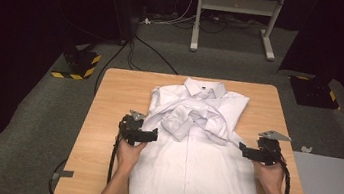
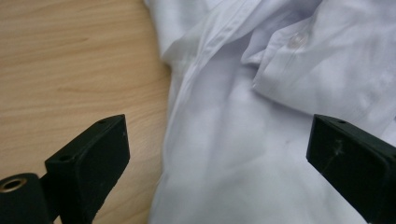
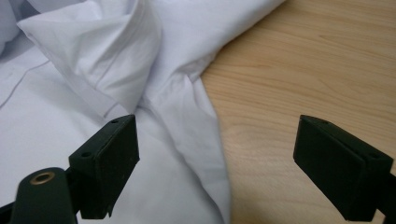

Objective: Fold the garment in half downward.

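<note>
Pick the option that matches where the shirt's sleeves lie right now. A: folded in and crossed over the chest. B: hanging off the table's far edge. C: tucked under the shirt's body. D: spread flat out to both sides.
A: in the high view both sleeves of the white shirt are folded inward and cross below the collar.

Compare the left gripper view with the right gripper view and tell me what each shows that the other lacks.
Left gripper view alone: a buttoned sleeve cuff with a pale round button, lying on the shirt's front, and the shirt's left side edge with bare table to its left.

Right gripper view alone: a folded sleeve without any button, and the shirt's right side edge with bare table to its right.

Both: the white cotton dress shirt, the light wooden table, and open black jaws straddling the shirt's edge, one over cloth, one over wood.
</note>
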The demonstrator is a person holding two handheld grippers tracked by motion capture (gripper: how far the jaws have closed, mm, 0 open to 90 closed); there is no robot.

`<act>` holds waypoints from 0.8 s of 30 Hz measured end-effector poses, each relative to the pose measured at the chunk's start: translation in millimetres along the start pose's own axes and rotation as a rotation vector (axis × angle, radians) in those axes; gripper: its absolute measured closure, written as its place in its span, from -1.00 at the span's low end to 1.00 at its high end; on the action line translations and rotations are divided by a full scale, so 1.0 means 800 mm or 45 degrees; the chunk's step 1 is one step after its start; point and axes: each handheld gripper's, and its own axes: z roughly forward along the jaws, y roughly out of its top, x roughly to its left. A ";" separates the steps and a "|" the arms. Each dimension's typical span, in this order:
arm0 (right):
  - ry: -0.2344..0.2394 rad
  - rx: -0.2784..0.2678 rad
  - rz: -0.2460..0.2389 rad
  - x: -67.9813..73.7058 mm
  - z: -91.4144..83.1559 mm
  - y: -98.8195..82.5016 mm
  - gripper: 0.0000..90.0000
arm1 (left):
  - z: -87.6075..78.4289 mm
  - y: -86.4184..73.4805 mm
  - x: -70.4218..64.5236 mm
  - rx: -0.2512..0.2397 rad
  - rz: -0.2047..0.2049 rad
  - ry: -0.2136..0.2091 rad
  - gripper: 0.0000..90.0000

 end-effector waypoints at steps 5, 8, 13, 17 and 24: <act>0.024 -0.005 -0.001 0.014 0.020 0.008 -0.65 | 0.017 0.011 -0.014 0.027 0.041 0.000 -0.83; 0.031 0.022 -0.004 0.019 0.032 0.009 -0.65 | 0.026 0.009 -0.018 0.033 0.032 -0.010 -0.80; 0.045 0.050 -0.015 0.026 0.047 0.008 -0.65 | 0.038 0.005 -0.020 0.084 0.051 -0.007 -0.82; 0.059 0.069 -0.024 0.031 0.055 0.003 -0.64 | 0.043 0.003 -0.022 0.095 0.073 -0.009 -0.83; 0.034 0.110 -0.074 0.035 0.062 -0.006 -0.67 | 0.055 -0.010 -0.024 0.166 0.108 0.016 -0.85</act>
